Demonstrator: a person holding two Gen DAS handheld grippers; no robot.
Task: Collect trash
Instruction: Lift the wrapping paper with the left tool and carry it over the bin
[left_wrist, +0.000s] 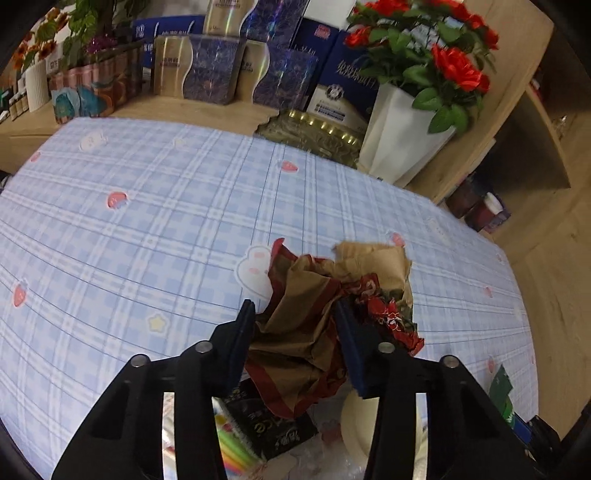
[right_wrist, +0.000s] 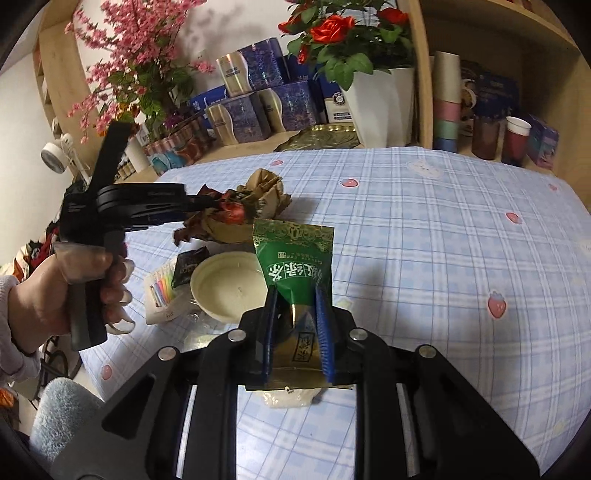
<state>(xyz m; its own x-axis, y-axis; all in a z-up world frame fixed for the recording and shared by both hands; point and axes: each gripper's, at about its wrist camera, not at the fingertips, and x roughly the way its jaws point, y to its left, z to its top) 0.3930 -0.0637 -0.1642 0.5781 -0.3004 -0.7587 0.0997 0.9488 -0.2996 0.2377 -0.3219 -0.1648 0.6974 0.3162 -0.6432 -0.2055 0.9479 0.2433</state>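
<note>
Gripping crumpled brown paper (left_wrist: 299, 325), glossy green packet (right_wrist: 295, 258)

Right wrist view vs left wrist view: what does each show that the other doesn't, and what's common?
Right wrist only: the right gripper shut on a green tea packet, the person's left hand on the other tool's handle, a stack of paper cups on the shelf.

Left wrist only: the left gripper head-on, its fingers clamping the crumpled brown-and-red paper.

Both: that paper, the white dish, the black sachet, the rose pot, the plaid tablecloth.
</note>
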